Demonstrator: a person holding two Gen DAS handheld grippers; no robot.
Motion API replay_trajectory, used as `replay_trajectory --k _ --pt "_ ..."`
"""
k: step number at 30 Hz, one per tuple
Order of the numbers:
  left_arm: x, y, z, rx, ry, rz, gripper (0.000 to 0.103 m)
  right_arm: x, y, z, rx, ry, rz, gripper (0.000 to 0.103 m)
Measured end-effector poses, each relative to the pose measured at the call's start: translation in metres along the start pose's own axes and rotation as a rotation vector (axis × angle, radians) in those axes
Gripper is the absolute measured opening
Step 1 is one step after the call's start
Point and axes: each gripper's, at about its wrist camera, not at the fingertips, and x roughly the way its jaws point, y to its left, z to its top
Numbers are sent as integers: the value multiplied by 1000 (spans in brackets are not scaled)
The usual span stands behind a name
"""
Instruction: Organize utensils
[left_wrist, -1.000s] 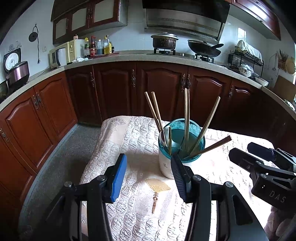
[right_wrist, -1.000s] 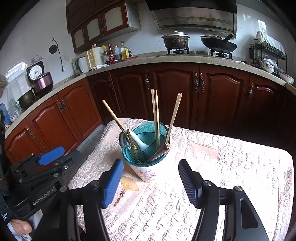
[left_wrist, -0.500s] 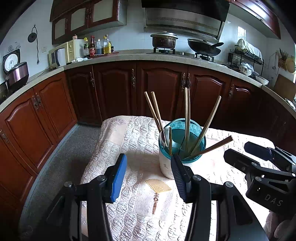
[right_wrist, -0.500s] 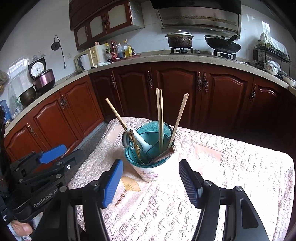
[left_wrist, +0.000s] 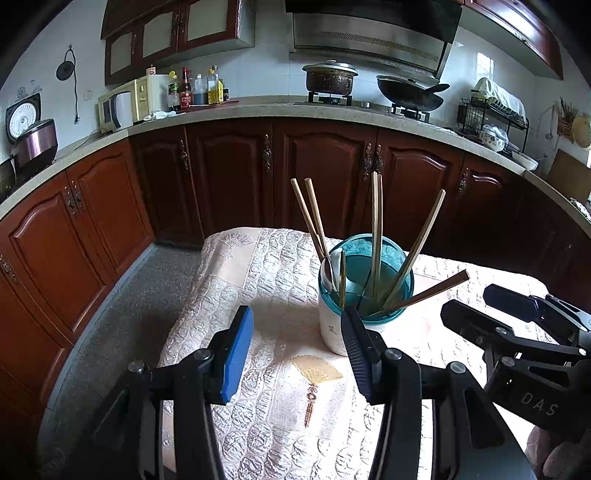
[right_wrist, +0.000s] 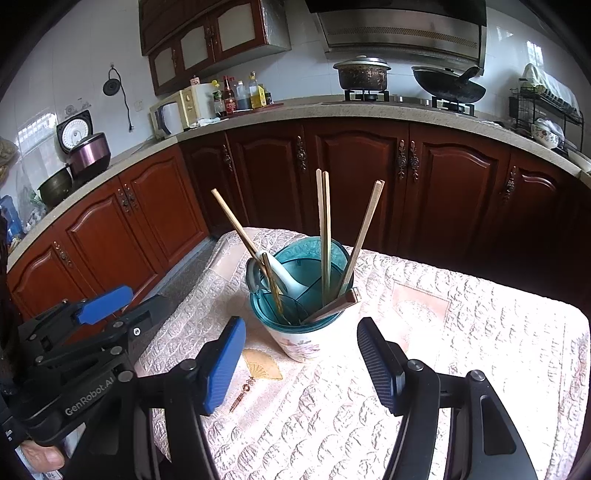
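Up front in the left wrist view: table w/ a quilted pale-pink cloth (left_wrist: 258, 280), a fan motif (left_wrist: 317, 373) stitched on it. Behind it, curved dark-wood cabinets (left_wrist: 229, 177) under a stone counter w/ a microwave (left_wrist: 125, 107), sauce bottles (left_wrist: 195, 88), a lidded pot (left_wrist: 330, 76) and a wok (left_wrist: 410, 92) on the hob. Utensil holder (left_wrist: 364, 291), white body w/ teal rim, stands mid-table; chopsticks (left_wrist: 376, 229) lean out of it at diff angles, a white spoon (left_wrist: 328, 269) at its left rim. Left gripper (left_wrist: 297, 350) tilts down twd the table, jaws apart, nothing btwn the pads, holder just beyond its right finger. Right gripper (left_wrist: 491, 310) sits at the right edge, also empty.

Right wrist view: same cloth (right_wrist: 461, 332), cabinets (right_wrist: 354, 177) and counter. Holder (right_wrist: 301, 314) stands btwn and just beyond the fingers of the right gripper (right_wrist: 301, 363), jaws wide, not touching it. Chopsticks (right_wrist: 325, 229) and spoon (right_wrist: 280, 277) inside. Left gripper (right_wrist: 122, 306) is at far left, off the table edge, a thumb (right_wrist: 40, 456) showing below it.
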Motion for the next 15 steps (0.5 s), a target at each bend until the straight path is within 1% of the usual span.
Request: replay_trajectory --k 15 --pt "2 -1 0 3 7 -2 50 5 2 -1 -2 11 9 67"
